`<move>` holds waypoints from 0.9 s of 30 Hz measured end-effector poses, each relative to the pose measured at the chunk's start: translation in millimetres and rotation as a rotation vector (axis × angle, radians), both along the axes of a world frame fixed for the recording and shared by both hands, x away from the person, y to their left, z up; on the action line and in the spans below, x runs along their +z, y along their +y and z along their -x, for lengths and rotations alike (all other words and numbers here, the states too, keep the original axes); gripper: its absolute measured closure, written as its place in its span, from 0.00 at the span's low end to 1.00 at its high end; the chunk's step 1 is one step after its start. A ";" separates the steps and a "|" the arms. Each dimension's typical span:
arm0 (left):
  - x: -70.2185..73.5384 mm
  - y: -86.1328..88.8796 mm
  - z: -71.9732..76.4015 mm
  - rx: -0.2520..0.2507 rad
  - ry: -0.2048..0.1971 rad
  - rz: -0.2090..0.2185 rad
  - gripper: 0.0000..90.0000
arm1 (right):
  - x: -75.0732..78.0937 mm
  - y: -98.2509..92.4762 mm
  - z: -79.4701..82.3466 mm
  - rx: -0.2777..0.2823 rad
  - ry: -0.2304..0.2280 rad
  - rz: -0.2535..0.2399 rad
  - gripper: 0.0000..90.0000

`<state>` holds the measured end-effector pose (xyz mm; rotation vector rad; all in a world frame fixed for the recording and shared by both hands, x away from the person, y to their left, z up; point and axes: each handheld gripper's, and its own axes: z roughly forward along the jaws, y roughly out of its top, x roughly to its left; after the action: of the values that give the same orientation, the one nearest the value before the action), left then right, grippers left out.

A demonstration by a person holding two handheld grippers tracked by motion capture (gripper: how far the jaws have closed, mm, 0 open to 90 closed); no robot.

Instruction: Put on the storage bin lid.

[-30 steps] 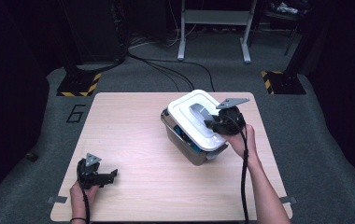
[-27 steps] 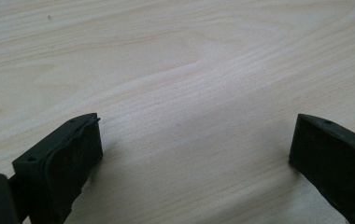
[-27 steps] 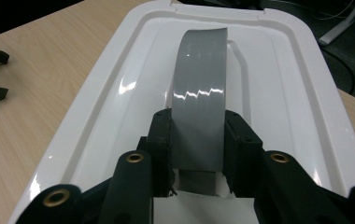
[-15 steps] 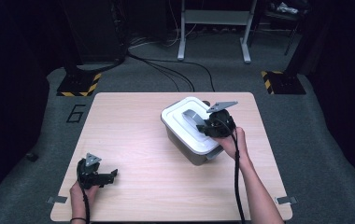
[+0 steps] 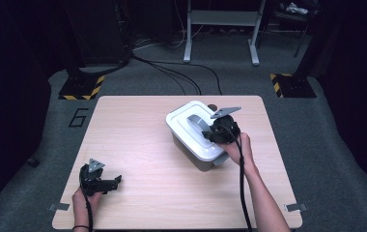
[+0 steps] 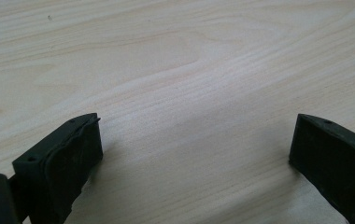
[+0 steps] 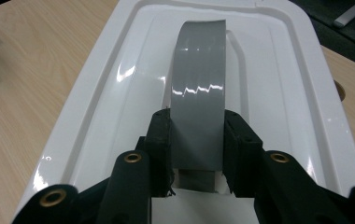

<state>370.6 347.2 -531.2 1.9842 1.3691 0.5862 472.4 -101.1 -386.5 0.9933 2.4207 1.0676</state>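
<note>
White box (image 5: 191, 145) on the table (image 5: 138, 135), lid (image 5: 181, 123) on, inside hidden. Right tool (image 7: 197, 140) clenched on the grey handle (image 7: 199, 88). Left tool (image 6: 194, 154) spread wide, grasping nothing.

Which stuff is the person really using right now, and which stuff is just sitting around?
In use:
- white lid with grey handle
- grey box under it
- right gripper, shut on the handle

Just around:
- left gripper, open over the bare table
- floor cables
- striped stand feet

Lidded box (image 5: 197, 137) right of table (image 5: 138, 145) centre
</note>
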 end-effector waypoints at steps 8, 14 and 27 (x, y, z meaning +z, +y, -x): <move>0.0 0.0 0.0 0.000 0.000 0.000 0.03 | 2.3 -2.1 2.0 -0.011 0.000 0.005 0.54; 0.0 -0.1 0.1 0.000 0.000 0.001 0.03 | 9.9 -14.0 8.8 -0.040 0.016 -0.020 0.31; 0.0 0.0 0.0 0.000 0.000 0.000 0.03 | 14.1 -63.0 34.2 -0.125 -0.018 -0.075 0.13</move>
<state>370.5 347.2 -531.1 1.9845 1.3688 0.5860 438.2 -164.1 -372.4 1.1382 2.2854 1.1256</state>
